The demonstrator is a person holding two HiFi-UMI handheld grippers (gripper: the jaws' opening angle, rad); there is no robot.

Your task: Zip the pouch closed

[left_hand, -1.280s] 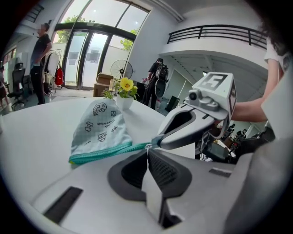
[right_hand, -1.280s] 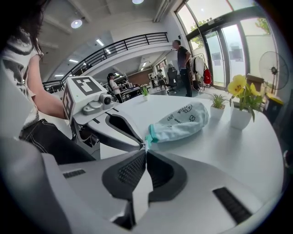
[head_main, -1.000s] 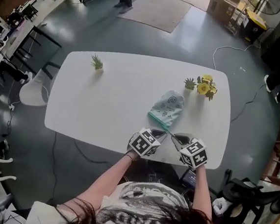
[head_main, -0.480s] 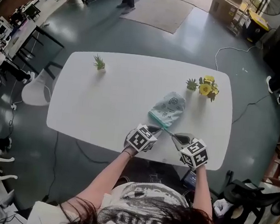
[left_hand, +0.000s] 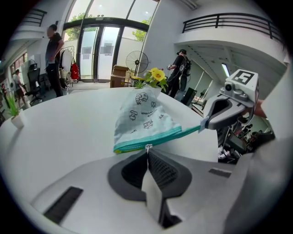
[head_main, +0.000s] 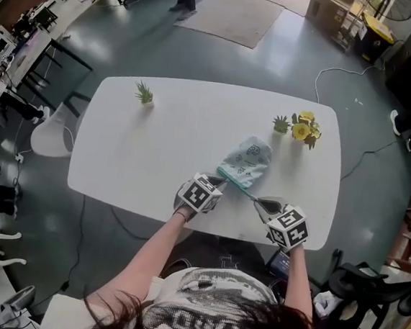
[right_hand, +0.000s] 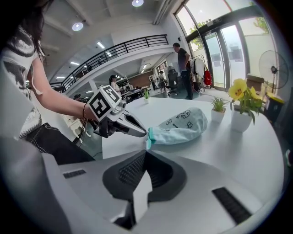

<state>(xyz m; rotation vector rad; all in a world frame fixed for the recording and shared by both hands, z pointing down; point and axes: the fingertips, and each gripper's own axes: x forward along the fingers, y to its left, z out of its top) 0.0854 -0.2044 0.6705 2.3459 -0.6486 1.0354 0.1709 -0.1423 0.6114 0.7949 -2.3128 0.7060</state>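
Pinching zipper pull [left_hand: 147, 147] with your left gripper [head_main: 217, 181], jaws pressed together on it. Right gripper [head_main: 260, 200] also clamped, on teal end of zipper edge [left_hand: 155, 139], acting as anchor. Pouch [head_main: 248, 157] lies flat on white table [head_main: 158, 134] near your side, body pointing away from you. Key bit: zipper line runs taut, straight between your two grippers. Pull sits close to pouch's left corner, so I'd guess short stretch remains. Drag goes left along that line, away from right gripper.
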